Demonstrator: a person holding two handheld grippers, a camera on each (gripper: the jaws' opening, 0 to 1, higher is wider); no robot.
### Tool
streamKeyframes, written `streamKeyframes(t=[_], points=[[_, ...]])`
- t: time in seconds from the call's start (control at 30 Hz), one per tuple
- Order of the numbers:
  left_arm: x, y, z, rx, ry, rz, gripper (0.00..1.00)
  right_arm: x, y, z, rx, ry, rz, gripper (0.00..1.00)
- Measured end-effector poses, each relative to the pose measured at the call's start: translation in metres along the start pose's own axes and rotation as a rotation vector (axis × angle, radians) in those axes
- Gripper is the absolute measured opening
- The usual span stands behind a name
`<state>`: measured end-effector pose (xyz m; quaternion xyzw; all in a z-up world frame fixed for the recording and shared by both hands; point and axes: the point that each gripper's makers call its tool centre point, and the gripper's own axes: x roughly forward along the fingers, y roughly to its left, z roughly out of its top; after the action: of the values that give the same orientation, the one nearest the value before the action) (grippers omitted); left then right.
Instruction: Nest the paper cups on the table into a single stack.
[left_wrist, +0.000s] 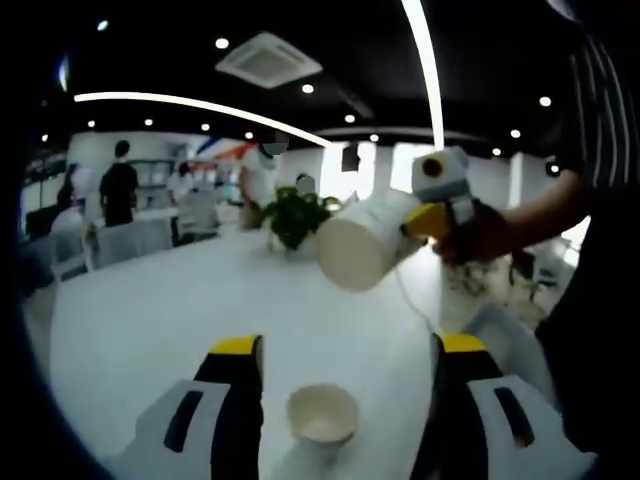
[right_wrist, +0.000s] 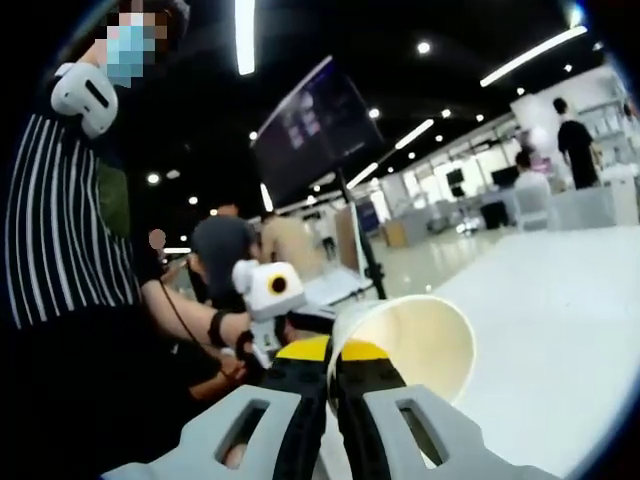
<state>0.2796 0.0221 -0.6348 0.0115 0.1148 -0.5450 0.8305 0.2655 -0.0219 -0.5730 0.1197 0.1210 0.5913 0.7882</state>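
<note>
Overhead, the right gripper (left_wrist: 432, 222), clamped on a sideways-tipped cup (left_wrist: 365, 243), hung above the upright cup (left_wrist: 322, 413) between the open left gripper (left_wrist: 348, 350).

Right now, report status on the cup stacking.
Right gripper shut on paper cup, held aloft. Left gripper open around second cup on white table. Nothing between.
</note>
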Motion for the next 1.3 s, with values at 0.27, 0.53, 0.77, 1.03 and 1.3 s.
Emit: streamKeyframes(t=[0.27,0.53,0.77,1.03,1.3], points=[[-0.002,0.000,-0.001,0.001,-0.034,0.021,0.81,0.000,-0.004,-0.002,-0.019,0.034,0.001,0.00],[-0.006,0.006,-0.002,0.032,-0.036,0.061,0.95,0.004,-0.006,0.002,-0.037,0.055,0.013,0.00],[-0.016,0.022,-0.010,-0.005,-0.021,0.119,0.99,0.008,-0.013,-0.001,-0.097,0.127,0.000,0.00],[-0.030,0.043,-0.021,-0.009,0.006,0.210,0.99,0.016,-0.018,-0.011,-0.153,0.277,-0.003,0.00],[-0.060,0.070,-0.028,-0.032,-0.010,0.310,0.98,0.032,-0.019,-0.028,-0.295,0.460,0.041,0.00]])
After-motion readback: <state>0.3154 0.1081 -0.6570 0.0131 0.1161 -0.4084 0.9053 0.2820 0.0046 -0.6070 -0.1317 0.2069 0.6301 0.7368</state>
